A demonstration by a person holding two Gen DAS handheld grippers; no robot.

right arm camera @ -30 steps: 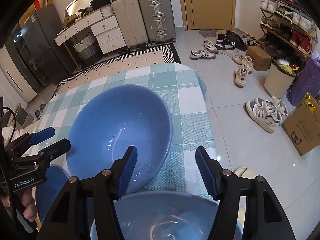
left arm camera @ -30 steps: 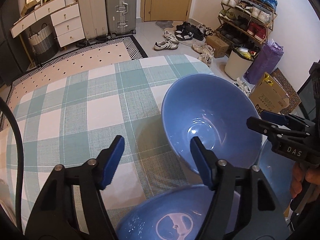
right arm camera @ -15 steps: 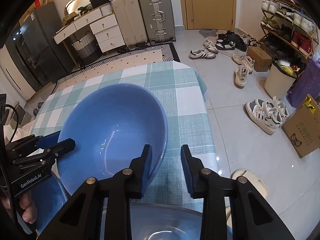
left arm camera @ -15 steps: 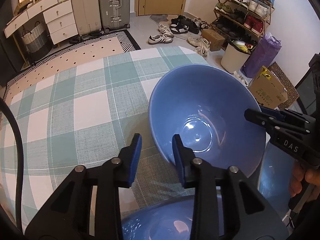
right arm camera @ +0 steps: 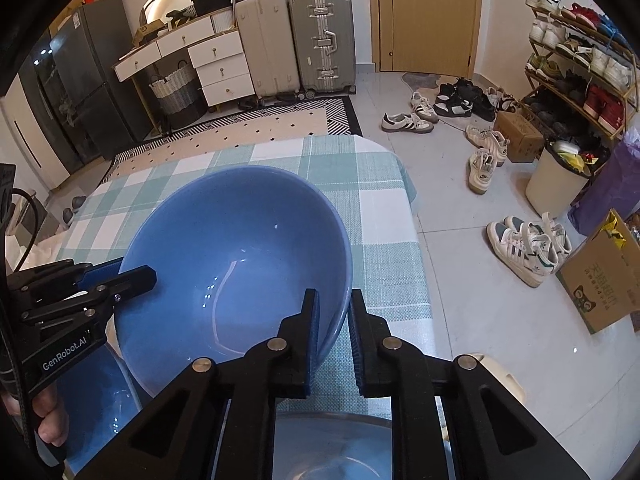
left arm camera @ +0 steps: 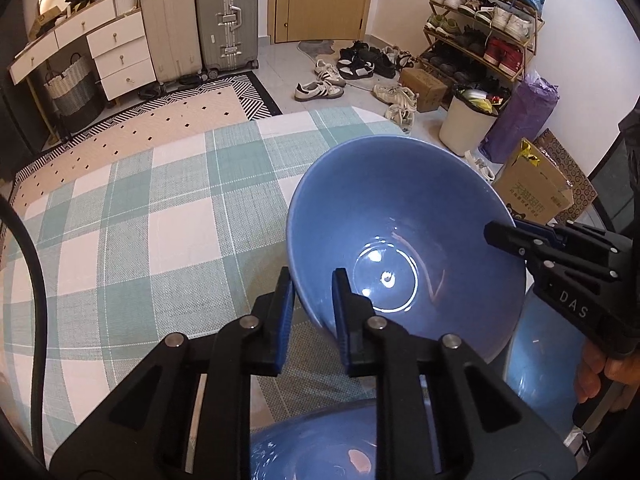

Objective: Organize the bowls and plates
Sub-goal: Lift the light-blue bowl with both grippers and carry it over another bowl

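A large blue bowl [left arm camera: 404, 236] is held by both grippers above the checked tablecloth. My left gripper [left arm camera: 312, 292] is shut on its near left rim. My right gripper [right arm camera: 334, 312] is shut on its right rim, and the bowl [right arm camera: 240, 256] fills the middle of the right wrist view. Each gripper shows in the other's view, the right one [left arm camera: 516, 236] and the left one [right arm camera: 132, 274], both clamped on the rim. A second blue bowl [left arm camera: 320, 448] sits below my left gripper. Another blue dish [left arm camera: 540, 360] lies under the right gripper.
The table with the green and white checked cloth [left arm camera: 160, 216] ends at a rounded far edge. Beyond it are a patterned rug [right arm camera: 256, 128], suitcases [right arm camera: 320, 40], drawers, shoes on the floor [right arm camera: 524, 244], a white bin [left arm camera: 466, 126] and a cardboard box [left arm camera: 532, 192].
Both grippers went from open to shut on the rim of the large blue bowl. The bowl has come up and tilted a little between them.
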